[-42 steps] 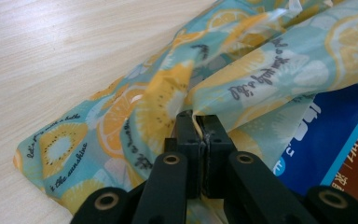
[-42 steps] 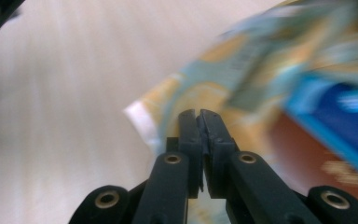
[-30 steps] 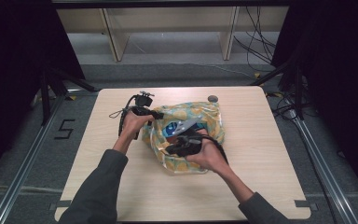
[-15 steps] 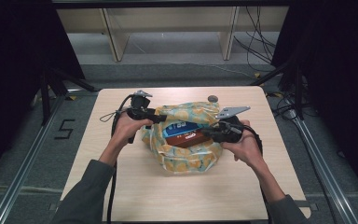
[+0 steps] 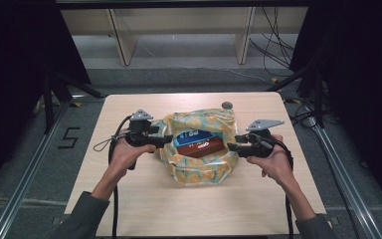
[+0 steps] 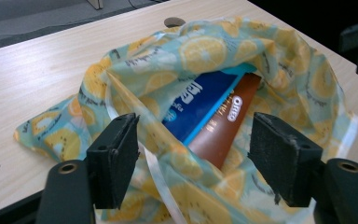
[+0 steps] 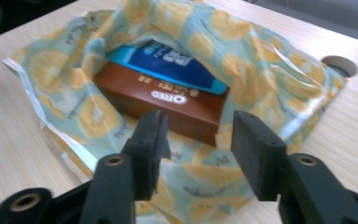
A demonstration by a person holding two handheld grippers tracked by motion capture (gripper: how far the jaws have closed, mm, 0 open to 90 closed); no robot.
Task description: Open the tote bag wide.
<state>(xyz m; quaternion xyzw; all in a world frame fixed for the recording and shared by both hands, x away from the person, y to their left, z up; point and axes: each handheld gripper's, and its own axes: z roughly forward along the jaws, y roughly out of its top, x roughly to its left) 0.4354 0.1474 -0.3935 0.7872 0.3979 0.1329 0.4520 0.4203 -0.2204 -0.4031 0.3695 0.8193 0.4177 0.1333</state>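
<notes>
Both jaws open beside bag

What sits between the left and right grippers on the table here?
In the high view, the lemon-print bag lies between the left gripper and the right gripper, its mouth open on a blue box and a brown box.

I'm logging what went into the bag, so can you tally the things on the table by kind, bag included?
Fruit-print plastic bag: 1
Boxes inside it: 2, a blue rectangular carton and a brown rectangular cardboard box
Hand-held black grippers: 2, left gripper and right gripper, both open beside the bag
Total: 5
</notes>
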